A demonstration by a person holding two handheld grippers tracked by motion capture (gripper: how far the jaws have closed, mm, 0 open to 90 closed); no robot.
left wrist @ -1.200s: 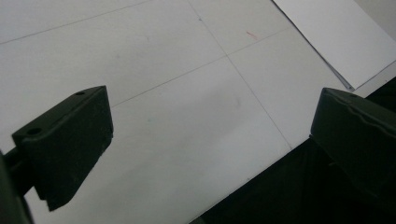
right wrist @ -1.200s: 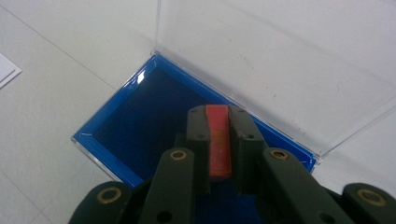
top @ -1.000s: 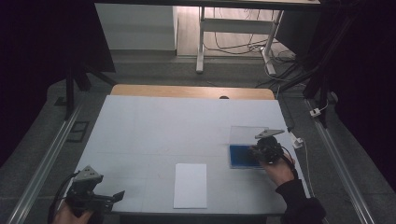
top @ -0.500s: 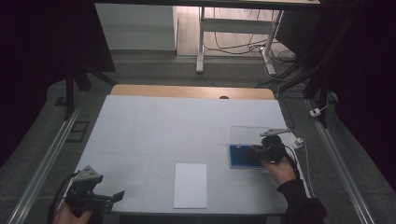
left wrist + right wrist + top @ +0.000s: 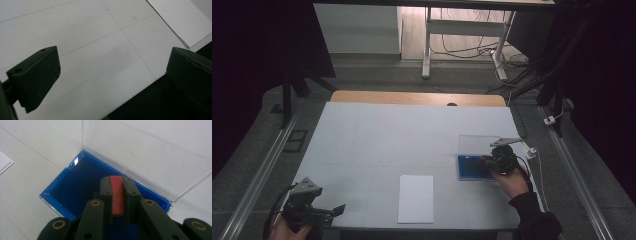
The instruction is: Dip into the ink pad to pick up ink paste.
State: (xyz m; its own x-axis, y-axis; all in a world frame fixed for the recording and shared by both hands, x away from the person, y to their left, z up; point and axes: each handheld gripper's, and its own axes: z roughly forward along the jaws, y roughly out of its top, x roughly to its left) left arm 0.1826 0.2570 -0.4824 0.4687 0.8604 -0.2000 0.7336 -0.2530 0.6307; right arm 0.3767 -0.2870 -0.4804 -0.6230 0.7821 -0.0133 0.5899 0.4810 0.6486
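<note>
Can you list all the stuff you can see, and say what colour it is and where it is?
Box: one, blue inside, clear lid standing open, right side of the table.
Red flat piece: one, red, pinched in the right tool above the box.
Paper sheet: one, white, near front edge, middle.
Table: one, white top, wooden strip at the far edge.
Left tool: one, black, open, front left corner.
Right tool: one, black, shut on the red flat piece.

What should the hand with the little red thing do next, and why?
Probably lower the right tongs a little and let go. They are shut on a small flat red piece, held right above the dark lining of the open blue box with the clear plastic lid, so the piece likely belongs inside.
</note>
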